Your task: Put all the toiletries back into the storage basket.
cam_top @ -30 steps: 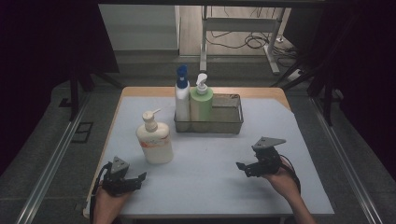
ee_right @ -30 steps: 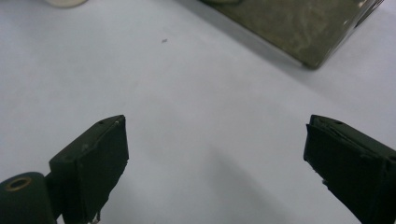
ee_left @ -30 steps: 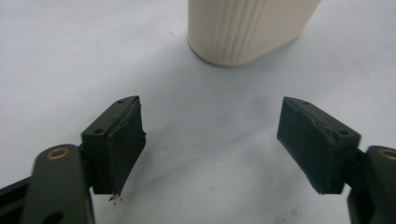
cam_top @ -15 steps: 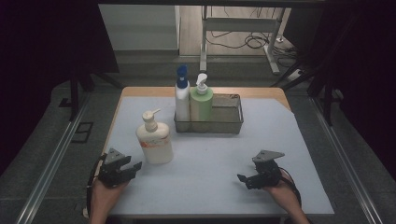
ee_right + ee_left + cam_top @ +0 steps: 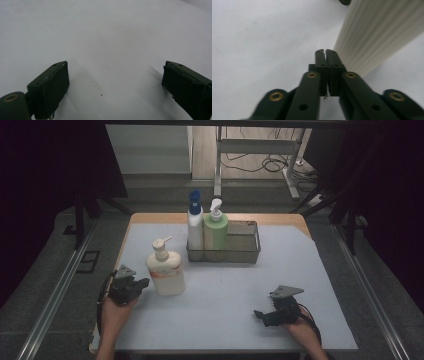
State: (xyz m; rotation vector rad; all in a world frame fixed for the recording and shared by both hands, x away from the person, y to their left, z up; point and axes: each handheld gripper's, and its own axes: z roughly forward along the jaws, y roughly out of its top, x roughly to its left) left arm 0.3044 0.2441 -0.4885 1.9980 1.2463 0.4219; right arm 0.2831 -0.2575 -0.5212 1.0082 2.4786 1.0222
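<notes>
Dark room, cables on the floor behind; counter (image 5: 300, 270) has a pale grey-blue mat over a wood top. High view: cream pump bottle (image 5: 165, 270) stands upright on the mat, left of centre, in front of a wire basket (image 5: 248, 247) holding a blue-capped bottle (image 5: 195, 222) and a green pump bottle (image 5: 215, 229); left gripper (image 5: 142, 283) sits just beside the cream bottle's base, tips aimed at it, whether touching can't be told; right gripper (image 5: 260, 314) low over bare mat, well apart from everything. Left gripper view: jaws have just been closing and now stand pressed together, nothing between them; ribbed cream wall of the bottle (image 5: 377, 32) runs just right of the tips. Right gripper view: jaws spread wide over mat, nothing between. Handling, my read: rigid-ish plastic, likely heavy if full, tall so tips easily if shoved low; smooth label face may slip, ribbed side should grip better; take it across the body mid-height, jaws reopened first; avoid the pump neck, it may swivel.
</notes>
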